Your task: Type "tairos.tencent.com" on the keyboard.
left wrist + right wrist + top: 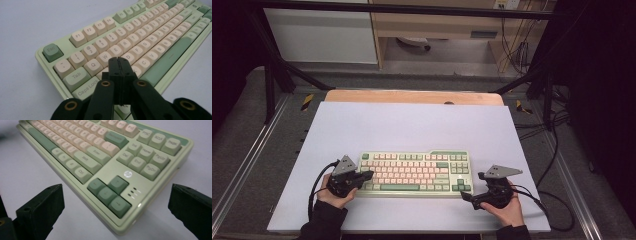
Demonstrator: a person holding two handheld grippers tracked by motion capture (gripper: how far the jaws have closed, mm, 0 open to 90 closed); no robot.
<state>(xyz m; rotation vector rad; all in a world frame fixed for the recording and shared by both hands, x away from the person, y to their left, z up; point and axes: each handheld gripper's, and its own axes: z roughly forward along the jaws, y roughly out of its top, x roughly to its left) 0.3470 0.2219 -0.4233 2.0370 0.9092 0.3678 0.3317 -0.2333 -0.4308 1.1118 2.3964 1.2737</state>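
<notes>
I have the pale green keyboard with cream and green keycaps [414,172] lying flat on the light lavender tabletop [412,125], near the near edge and roughly centred between my two hands.

My left gripper [368,175] sits at the keyboard's left end. In the left gripper view its two black jaws are pressed flat together with nothing between them, and the closed tip [119,65] hangs over the left letter keys, near the W and the row beneath it. I cannot tell whether the tip actually touches a keycap or hovers just above.

My right gripper [466,196] sits at the keyboard's near right corner. Its jaws are spread wide: in the right gripper view one black jaw stands at the left edge and the other at the right edge, and the corner with the dark green arrow keys [108,195] lies between them. The pads stand clear of the keyboard on both sides, so this gripper holds nothing.

A black cable [319,182] trails from the left gripper toward the near edge.
</notes>
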